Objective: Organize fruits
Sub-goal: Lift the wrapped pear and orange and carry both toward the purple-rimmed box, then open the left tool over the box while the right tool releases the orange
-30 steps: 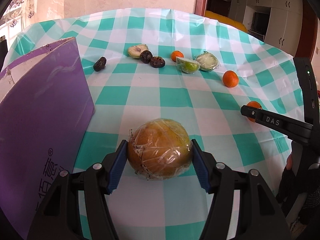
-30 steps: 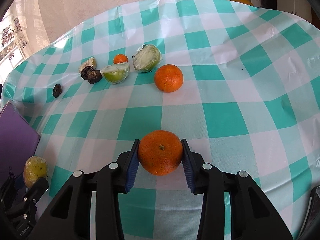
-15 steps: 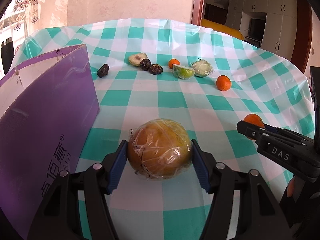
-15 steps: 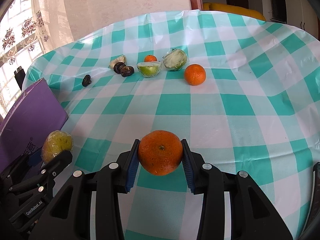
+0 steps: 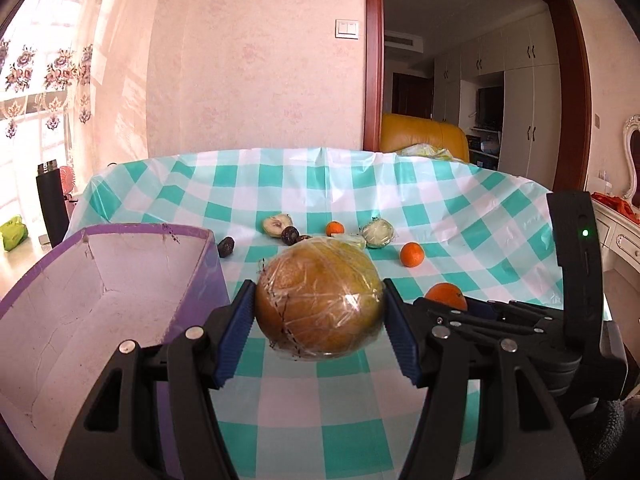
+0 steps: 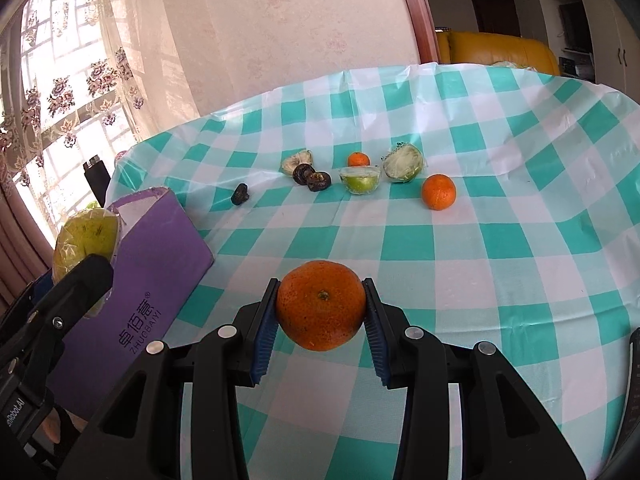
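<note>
Teal-and-white checked cloth covers the surface [image 6: 500, 248], with a pale pink wall and a flowered lace curtain behind it.

Nearest the left wrist camera, the left hand-held gripper [image 5: 319, 312] is clamped on a large yellow-brown wrapped fruit [image 5: 319, 303] in clear film, its blue pads pressing both sides, and the fruit hangs clear of the cloth. In the right wrist view the same fruit [image 6: 86, 254] shows at the left edge, above the near end of the box. The right hand-held gripper [image 6: 321, 311] is clamped on an orange [image 6: 321, 310], stem scar facing the camera, also held off the cloth; seen from the left wrist, that orange [image 5: 446, 295] peeks above the black fingers at right.

Just left of both held fruits stands an open purple box [image 5: 132, 280] with a white inside, its side printed with characters [image 6: 140, 322].

Farther out, well apart from the grippers, a loose row lies across the cloth: a dark dried fruit [image 6: 241, 193] alone at left, then a cut pale fruit [image 6: 297, 161] touching two dark ones [image 6: 311, 177], a small orange [image 6: 358, 159], a wrapped green half [image 6: 360, 179], a wrapped pale-green half [image 6: 403, 162] and, nearest at right, another orange [image 6: 438, 191].

Beyond the far edge a black bottle [image 5: 52, 204] stands by the window, and a yellow sofa [image 5: 422, 134] shows through the doorway.
</note>
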Demonstrator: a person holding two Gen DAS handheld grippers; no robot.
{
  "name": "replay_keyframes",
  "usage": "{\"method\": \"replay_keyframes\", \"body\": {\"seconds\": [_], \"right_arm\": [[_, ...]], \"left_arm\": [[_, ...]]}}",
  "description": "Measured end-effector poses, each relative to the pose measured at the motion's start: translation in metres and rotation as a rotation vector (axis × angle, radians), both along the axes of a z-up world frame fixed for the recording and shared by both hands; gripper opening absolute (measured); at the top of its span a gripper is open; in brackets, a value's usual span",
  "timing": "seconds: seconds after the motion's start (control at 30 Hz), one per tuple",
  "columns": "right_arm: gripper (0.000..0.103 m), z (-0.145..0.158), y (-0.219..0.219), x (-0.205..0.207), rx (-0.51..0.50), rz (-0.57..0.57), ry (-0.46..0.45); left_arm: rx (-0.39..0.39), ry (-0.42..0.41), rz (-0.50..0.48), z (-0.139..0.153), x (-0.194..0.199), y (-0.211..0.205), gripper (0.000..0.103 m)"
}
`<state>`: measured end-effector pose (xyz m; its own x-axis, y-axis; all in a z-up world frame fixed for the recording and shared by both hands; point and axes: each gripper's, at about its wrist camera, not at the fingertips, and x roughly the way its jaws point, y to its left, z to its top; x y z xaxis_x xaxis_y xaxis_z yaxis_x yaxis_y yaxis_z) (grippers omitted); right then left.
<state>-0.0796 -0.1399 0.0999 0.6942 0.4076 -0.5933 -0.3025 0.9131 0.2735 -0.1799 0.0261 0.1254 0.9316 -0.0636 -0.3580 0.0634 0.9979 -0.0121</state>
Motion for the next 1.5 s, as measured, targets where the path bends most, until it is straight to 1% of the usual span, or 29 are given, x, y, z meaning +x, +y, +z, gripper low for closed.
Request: {"method": "replay_keyframes", "body": {"seconds": [0.13,0.27,0.4,0.53,0.63,0.8,0.87,1.0,1.13,1.23,1.27,1.33,1.37,1.47,1.5], "right_arm": [[0.039,0.028,0.021,-0.016,0.005,0.055,-0.081],[0.039,0.051,0.047,-0.031,0.005,0.129,-0.149],[0.039,0.063,0.073,-0.041,0.000,0.198,-0.183],[0.039,0.069,0.103,-0.046,-0.020,0.272,-0.195],[0.039,0.074,0.127,-0.049,-0.029,0.331,-0.204],[0.040,0.076,0.168,-0.049,-0.045,0.420,-0.197],[0.040,0.073,0.184,-0.047,-0.068,0.437,-0.196],[0.040,0.064,0.213,-0.033,-0.134,0.462,-0.145],[0.039,0.049,0.249,-0.018,-0.308,0.514,-0.057],[0.040,0.029,0.274,-0.005,-0.453,0.567,0.056],[0.040,0.026,0.281,-0.005,-0.507,0.577,0.043],[0.040,0.019,0.293,-0.004,-0.593,0.612,0.081],[0.040,0.017,0.297,-0.005,-0.622,0.633,0.095],[0.041,0.000,0.311,-0.009,-0.736,0.690,0.128],[0.041,-0.005,0.315,-0.012,-0.795,0.691,0.100]], "left_arm": [[0.001,-0.089,0.022,0.031,-0.027,0.011,0.062],[0.015,-0.144,0.080,0.050,-0.049,0.029,0.062],[0.014,-0.158,0.152,0.059,-0.061,0.055,0.062],[0.016,-0.134,0.225,0.060,-0.066,0.086,0.062],[0.027,-0.088,0.290,0.052,-0.064,0.111,0.062],[-0.009,0.013,0.368,0.033,-0.058,0.153,0.062],[-0.009,0.057,0.385,0.024,-0.055,0.164,0.062],[0.013,0.161,0.384,0.005,-0.043,0.175,0.062],[0.054,0.283,0.362,-0.013,-0.028,0.178,0.062],[0.060,0.379,0.313,-0.021,-0.018,0.182,0.062],[0.078,0.422,0.299,-0.025,-0.014,0.182,0.062],[0.109,0.493,0.302,-0.033,-0.009,0.185,0.062],[0.114,0.519,0.309,-0.037,-0.008,0.188,0.062],[0.094,0.575,0.335,-0.045,-0.010,0.200,0.062],[0.099,0.589,0.342,-0.047,-0.010,0.203,0.062]]}}
